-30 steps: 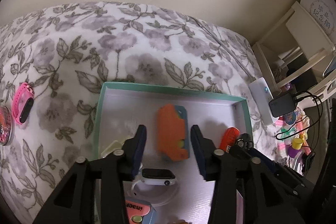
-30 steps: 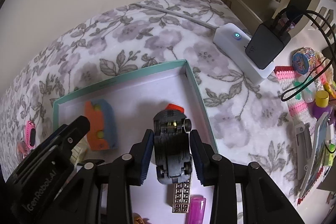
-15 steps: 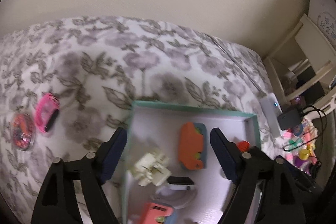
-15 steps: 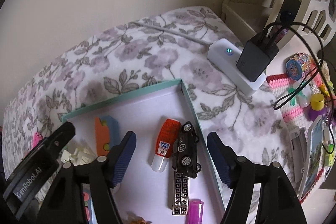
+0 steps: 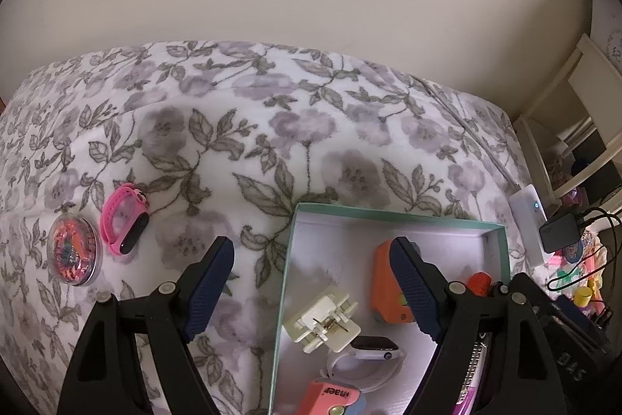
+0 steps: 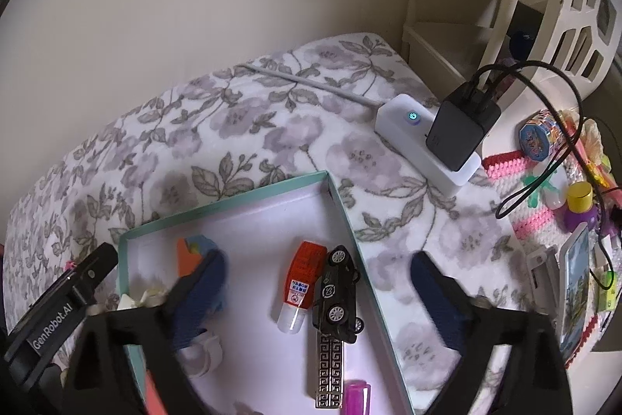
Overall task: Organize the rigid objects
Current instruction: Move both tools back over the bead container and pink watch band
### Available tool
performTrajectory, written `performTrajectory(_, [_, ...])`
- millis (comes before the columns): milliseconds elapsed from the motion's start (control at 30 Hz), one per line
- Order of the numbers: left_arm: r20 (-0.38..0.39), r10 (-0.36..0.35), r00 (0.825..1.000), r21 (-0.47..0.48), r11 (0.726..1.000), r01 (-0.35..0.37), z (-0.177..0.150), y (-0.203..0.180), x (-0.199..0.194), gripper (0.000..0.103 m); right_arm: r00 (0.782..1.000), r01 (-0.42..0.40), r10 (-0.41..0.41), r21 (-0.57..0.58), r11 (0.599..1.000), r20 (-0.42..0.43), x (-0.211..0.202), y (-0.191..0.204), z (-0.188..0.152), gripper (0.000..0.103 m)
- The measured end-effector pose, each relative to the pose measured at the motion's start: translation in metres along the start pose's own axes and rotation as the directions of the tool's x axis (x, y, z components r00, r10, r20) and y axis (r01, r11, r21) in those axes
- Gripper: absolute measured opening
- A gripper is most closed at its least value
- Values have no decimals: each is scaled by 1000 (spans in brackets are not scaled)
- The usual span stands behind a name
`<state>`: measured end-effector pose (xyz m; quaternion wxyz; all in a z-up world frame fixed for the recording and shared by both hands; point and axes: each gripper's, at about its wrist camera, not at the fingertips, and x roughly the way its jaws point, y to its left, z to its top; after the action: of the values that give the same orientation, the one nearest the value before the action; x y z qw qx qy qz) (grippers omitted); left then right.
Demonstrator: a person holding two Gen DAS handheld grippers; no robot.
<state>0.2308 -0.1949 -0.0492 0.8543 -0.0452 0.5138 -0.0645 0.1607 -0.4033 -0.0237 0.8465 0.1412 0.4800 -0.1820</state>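
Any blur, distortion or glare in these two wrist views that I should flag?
Right wrist: the right gripper finger is smeared by motion; toy car stays sharp. Left wrist: the left gripper is crisp, the blanket bows under fisheye. Lighting is soft in both, with no glare.

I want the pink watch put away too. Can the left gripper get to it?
Probably yes. The pink band watch lies in the open on the flowered blanket, outside the teal-rimmed box. The left gripper is open and empty.
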Motion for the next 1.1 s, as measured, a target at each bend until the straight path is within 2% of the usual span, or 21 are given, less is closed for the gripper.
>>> performTrajectory(333, [8,68,998,-24,997,-67,-1,9,3,86,1000,-18,18,13,1000,18,-4,0,2,103])
performTrajectory(400, [10,71,997,-32,997,-71,-1,11,3,91,1000,-18,18,11,1000,17,-4,0,2,103])
performTrajectory(433, [10,74,997,-34,997,-74,-1,11,3,100,1000,-18,18,10,1000,16,-4,0,1,103])
performTrajectory(467, [10,81,997,-37,996,-80,0,12,4,102,1000,-16,16,9,1000,15,-3,1,1,103])
performTrajectory(833, [-8,83,997,-72,994,-84,3,26,-1,102,1000,-11,12,-34,999,17,-5,15,0,103])
performTrajectory(1100, [10,110,994,-133,985,-108,11,66,-25,102,997,-43,50,-113,993,53,-23,50,-2,103])
